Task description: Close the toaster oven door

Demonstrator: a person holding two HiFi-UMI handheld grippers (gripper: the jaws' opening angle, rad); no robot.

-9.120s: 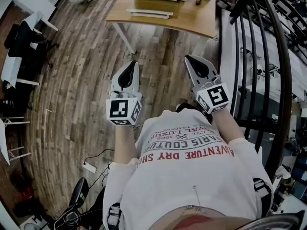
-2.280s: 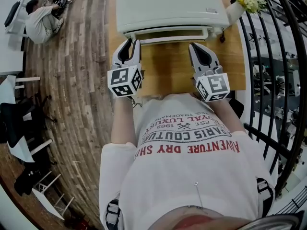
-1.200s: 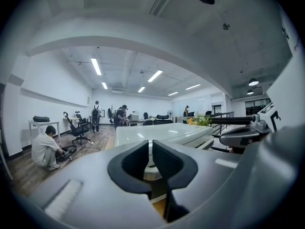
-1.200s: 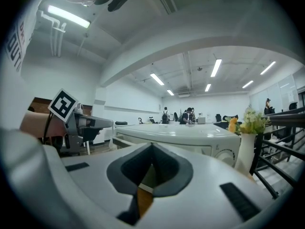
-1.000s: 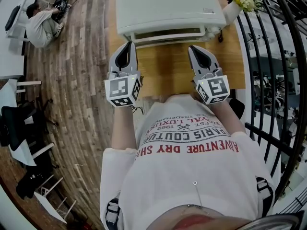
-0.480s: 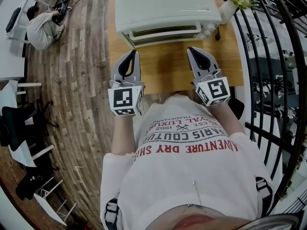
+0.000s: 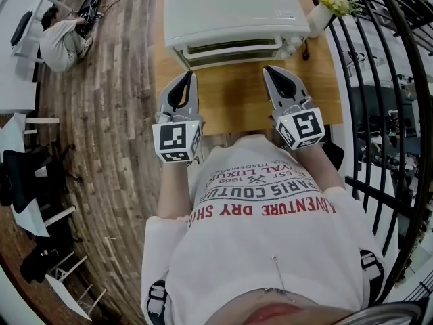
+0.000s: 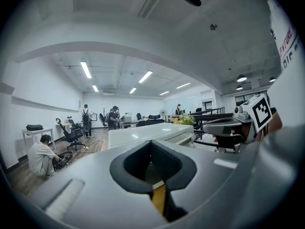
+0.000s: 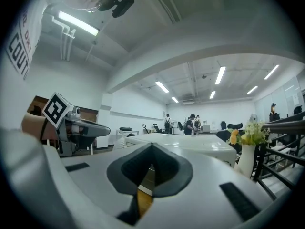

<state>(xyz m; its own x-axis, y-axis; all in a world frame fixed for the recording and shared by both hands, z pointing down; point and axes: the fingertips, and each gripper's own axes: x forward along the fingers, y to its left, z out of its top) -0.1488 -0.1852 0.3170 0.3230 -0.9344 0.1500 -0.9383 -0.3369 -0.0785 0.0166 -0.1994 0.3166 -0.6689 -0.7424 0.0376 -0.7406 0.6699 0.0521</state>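
The pale toaster oven point(image 7: 230, 9) stands at the far side of the wooden table point(image 7: 233, 103). Its front with the handle bar point(image 7: 233, 48) faces me, and the door looks upright against the body. My left gripper point(image 7: 191, 76) hovers over the table a short way in front of the oven's left half, jaws shut and empty. Level with it, before the oven's right half, my right gripper point(image 7: 266, 69) is also shut and empty. In the left gripper view the oven point(image 8: 143, 135) lies past the shut left gripper point(image 8: 151, 142). The right gripper view shows the oven point(image 9: 190, 144) beyond the shut right gripper point(image 9: 151, 145).
A white vase of flowers point(image 7: 323, 5) stands at the table's far right corner. A black railing point(image 7: 389, 114) runs along the right. On the wooden floor at the far left a person point(image 7: 57, 42) sits, with chairs point(image 7: 24, 175) nearer.
Both grippers have drawn back a little from the oven front toward me over the last seconds. Much earlier I stood far from the table with the oven door folded down.
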